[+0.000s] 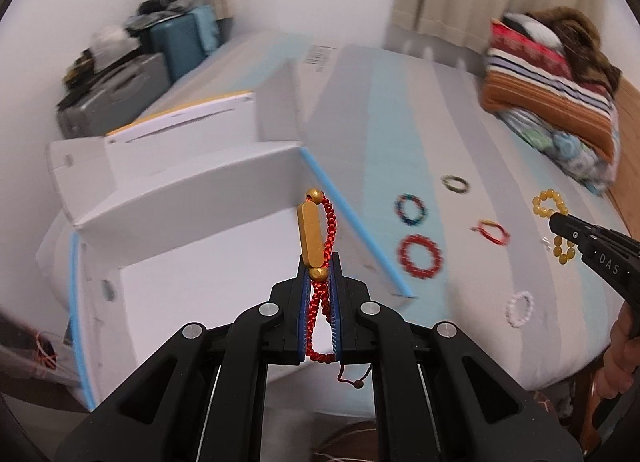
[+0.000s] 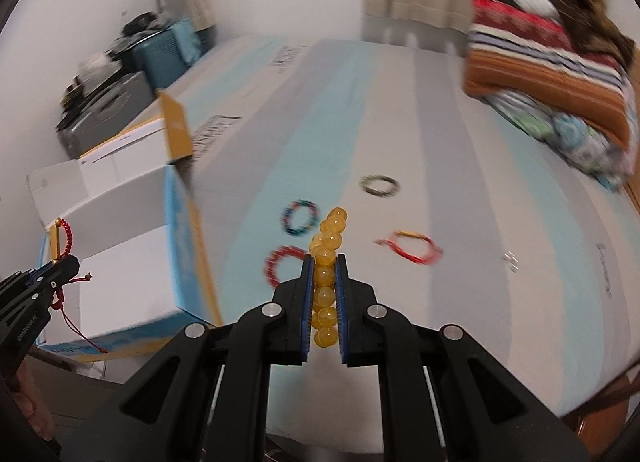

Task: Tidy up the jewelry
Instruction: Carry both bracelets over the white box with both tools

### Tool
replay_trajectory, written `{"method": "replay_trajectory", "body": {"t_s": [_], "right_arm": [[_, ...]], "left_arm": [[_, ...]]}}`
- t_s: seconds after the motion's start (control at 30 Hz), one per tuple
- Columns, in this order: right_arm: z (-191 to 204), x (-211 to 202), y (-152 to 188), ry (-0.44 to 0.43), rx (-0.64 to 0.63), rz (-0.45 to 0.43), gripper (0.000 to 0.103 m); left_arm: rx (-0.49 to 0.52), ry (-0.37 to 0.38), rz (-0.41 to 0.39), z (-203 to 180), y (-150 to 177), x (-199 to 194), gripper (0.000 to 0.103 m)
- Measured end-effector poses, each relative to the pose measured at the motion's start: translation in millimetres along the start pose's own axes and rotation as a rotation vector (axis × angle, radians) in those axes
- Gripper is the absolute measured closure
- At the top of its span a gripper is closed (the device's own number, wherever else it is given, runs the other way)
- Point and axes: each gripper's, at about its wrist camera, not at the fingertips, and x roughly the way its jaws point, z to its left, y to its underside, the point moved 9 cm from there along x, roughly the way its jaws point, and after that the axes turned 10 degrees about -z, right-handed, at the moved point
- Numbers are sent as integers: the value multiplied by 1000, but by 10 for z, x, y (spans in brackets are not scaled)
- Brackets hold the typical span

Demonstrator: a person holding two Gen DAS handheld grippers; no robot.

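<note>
**Both grippers carry a bracelet above the striped bed**

We start at the left. Our left gripper is clamped on a red braided cord bracelet with a gold bar and two gold beads; the cord runs between the blue pads, the bar sticks out past the fingertips toward twelve o'clock, and a loose cord end dangles below. In the left wrist view it hangs in front of an open white cardboard box with light-blue edging, which stands against the left side of the bed. At about ten o'clock, grey and teal suitcases stand by the wall.

Moving right, several bracelets lie well apart on the grey and pale-blue striped bed cover: a red bead bracelet nearest the box, a multicoloured bead bracelet just beyond it, a dark bead bracelet farther toward twelve o'clock, a thin red and yellow cord bracelet and a white bead bracelet toward four o'clock.

Our right gripper is pressed shut on a yellow translucent bead bracelet, flattened into a column between the pads with its top beads poking out toward twelve o'clock. At two o'clock a pile of folded striped blankets rests on the bed.
</note>
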Motion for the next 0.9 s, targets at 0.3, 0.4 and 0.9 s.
{"method": "replay_trajectory", "body": {"t_s": [0.3, 0.4, 0.9], "right_arm": [[1181, 196, -209, -136, -114, -11, 94], [1530, 284, -177, -172, -154, 4, 94], [2421, 912, 435, -231, -298, 205, 94]], "left_arm": [[-119, -144, 32, 1052, 72, -32, 95], [-159, -171, 55, 1323, 179, -20, 95], [-250, -243, 269, 1862, 829, 363, 95]]}}
